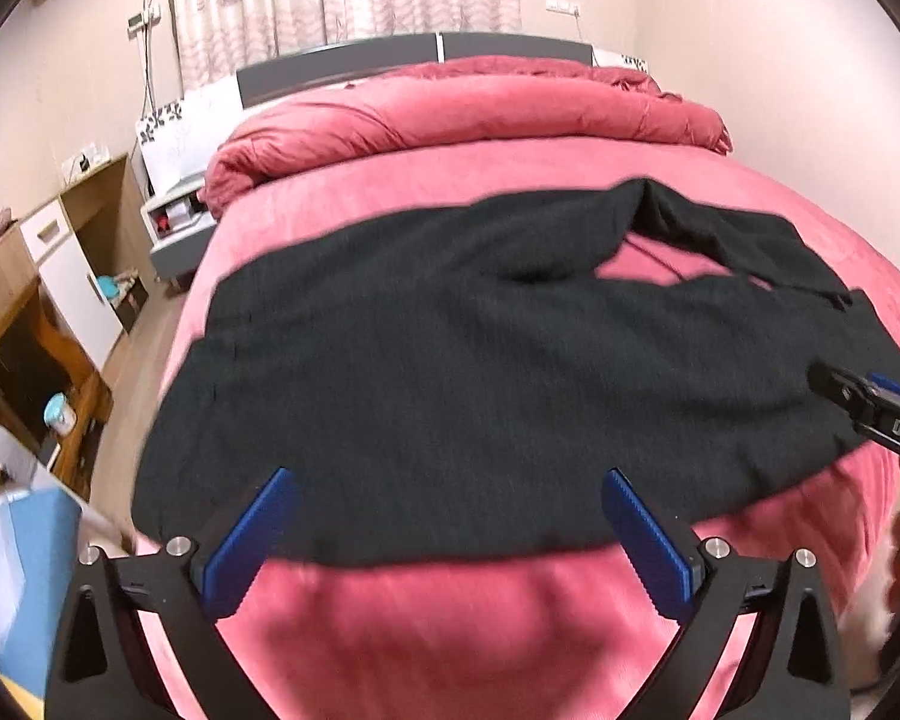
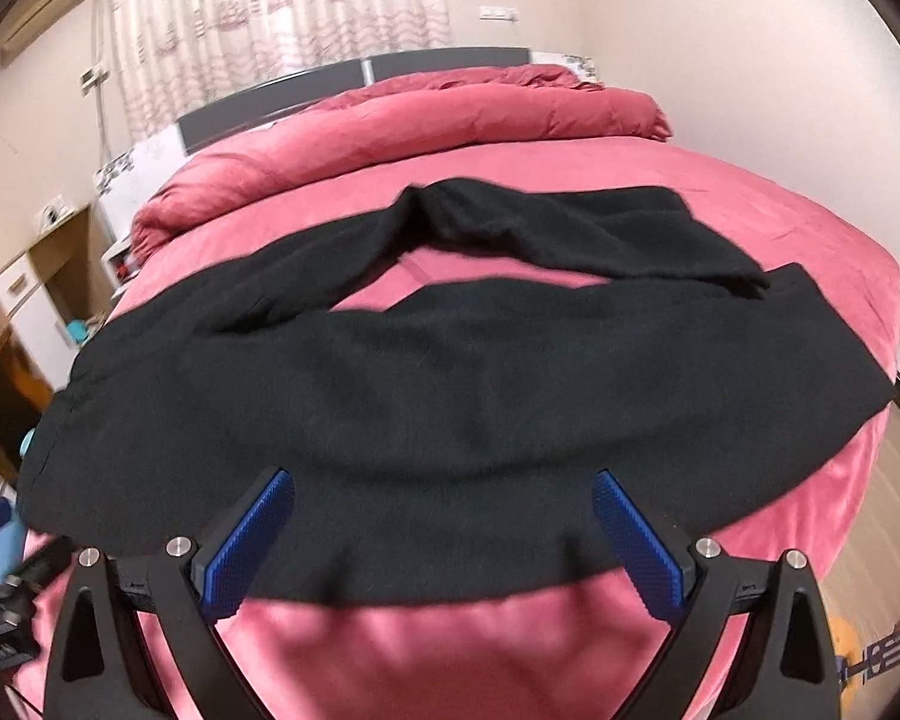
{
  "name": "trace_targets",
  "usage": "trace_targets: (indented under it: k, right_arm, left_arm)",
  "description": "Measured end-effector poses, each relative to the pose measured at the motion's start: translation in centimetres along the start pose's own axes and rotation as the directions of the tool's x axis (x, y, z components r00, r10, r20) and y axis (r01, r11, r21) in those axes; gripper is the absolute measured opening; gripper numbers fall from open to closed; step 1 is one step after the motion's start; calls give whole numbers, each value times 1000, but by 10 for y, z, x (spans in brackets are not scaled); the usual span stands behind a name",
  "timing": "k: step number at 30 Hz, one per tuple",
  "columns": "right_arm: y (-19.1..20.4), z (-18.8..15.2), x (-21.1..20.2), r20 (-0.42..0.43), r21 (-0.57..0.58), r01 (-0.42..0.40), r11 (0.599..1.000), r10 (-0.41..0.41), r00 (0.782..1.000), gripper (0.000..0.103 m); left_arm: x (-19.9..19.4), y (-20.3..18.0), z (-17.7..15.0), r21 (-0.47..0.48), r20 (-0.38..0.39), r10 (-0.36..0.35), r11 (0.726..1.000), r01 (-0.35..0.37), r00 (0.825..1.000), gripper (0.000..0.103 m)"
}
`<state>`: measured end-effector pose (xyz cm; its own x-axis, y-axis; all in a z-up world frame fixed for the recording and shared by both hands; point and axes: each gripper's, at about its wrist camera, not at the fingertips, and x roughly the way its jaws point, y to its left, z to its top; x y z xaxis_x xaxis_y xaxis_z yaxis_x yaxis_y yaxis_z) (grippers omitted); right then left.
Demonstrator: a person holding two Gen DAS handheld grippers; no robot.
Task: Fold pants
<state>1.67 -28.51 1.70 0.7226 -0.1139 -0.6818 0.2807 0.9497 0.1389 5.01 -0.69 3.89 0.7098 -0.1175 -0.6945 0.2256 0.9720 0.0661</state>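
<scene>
Both tools hang spread wide over the near edge of the pink bed, gripping nothing: the left tool and the right tool each have blue pads apart, just above the pants' near hem. The black pants lie flat just beyond, long axis running left to right, 2 legs parting toward the far right. A rolled pink duvet sits far behind.

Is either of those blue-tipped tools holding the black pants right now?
No. In each wrist view the left tool and right tool gape open above the black pants, gripping nothing.
</scene>
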Motion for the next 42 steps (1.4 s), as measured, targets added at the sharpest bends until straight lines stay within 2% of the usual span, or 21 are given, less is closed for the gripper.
trace_targets:
  k: [3,6,9,13,18,22,25,30,33,36,42]
  right_arm:
    - [-20,19,18,-74,14,4,1000,-3,997,101]
    - [-45,38,31,-86,40,37,999,-33,996,101]
    - [-72,59,41,-84,71,58,996,-52,995,96]
    - [-110,83,51,-104,105,118,987,-107,989,89]
    - [-157,105,64,-119,135,159,978,-144,982,88]
    - [-192,123,78,-131,218,150,964,-124,984,83]
    - [-218,136,87,-152,288,158,945,-117,981,83]
    - [-248,167,110,-146,358,163,919,-117,982,83]
    - [-270,188,133,-167,430,152,890,-87,982,80]
    - [-281,198,156,-201,475,143,869,-51,978,69]
    - [-295,208,192,-207,533,121,837,-10,978,68]
  left_arm:
    - [17,11,25,-11,-20,13,1000,-14,1000,103]
    - [33,21,46,-19,-34,42,999,-43,999,103]
    - [49,26,62,-13,-47,53,998,-54,998,103]
    - [70,27,71,3,-76,51,999,-51,996,103]
    - [93,29,72,2,-112,64,998,-64,992,103]
    - [106,34,71,-9,-144,75,997,-77,987,103]
    - [114,35,74,2,-154,79,997,-79,985,103]
    - [126,30,89,19,-139,77,997,-75,987,103]
    - [136,27,100,17,-141,70,998,-69,988,103]
    - [148,24,109,24,-146,77,997,-75,986,103]
    - [170,28,124,17,-146,82,997,-80,986,103]
